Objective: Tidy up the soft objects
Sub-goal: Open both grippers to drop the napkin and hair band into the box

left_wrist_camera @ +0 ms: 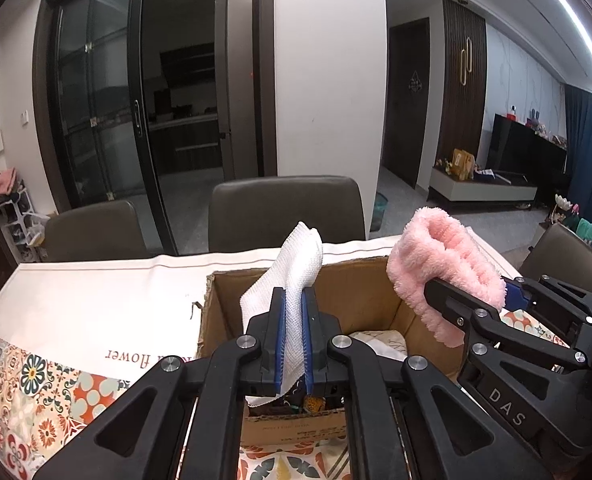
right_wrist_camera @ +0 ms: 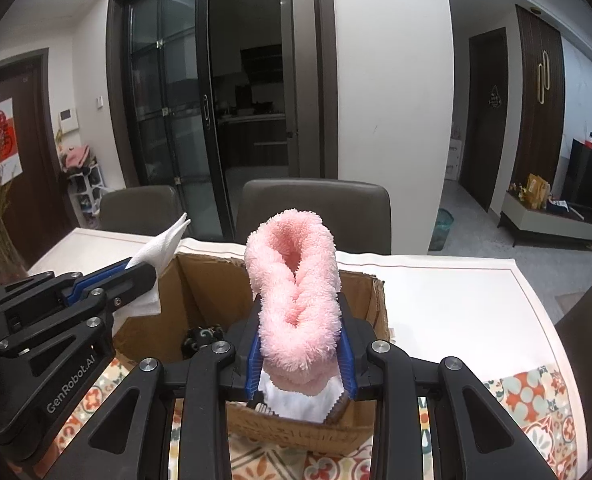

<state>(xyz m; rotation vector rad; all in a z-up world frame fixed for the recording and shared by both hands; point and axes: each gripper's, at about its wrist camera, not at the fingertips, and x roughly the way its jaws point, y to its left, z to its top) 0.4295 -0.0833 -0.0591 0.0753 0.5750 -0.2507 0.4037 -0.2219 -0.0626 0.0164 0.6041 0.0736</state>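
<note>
Both hands are loaded and both hang over the open cardboard box (left_wrist_camera: 368,300) on the counter (left_wrist_camera: 95,300). The left gripper (left_wrist_camera: 294,344) has its fingers pressed together on a white mesh cloth (left_wrist_camera: 291,276), which stands up out of the pinch and flops over toward the far wall of the box. The right gripper (right_wrist_camera: 302,354) has its fingers pinching a fluffy pink cloth (right_wrist_camera: 293,280), folded into a thick loop that rises straight up along the finger line.

The relation that counts: the box mouth lies directly beneath and just ahead of both pairs of fingers, so each cloth looks set to go downward rather than sideways. Neither cloth touches the box floor. The pink one sits over the right half, the white one over the left, and the two grippers are near each other, side by side.

The left wrist view shows how the pink cloth drapes over the right gripper's outer finger and hangs past it. The right wrist view shows instead what is already in the box: something white (right_wrist_camera: 296,400) under the pink loop and a dark patterned item (right_wrist_camera: 203,338) at the left. My guess is the box is filling up.
</note>
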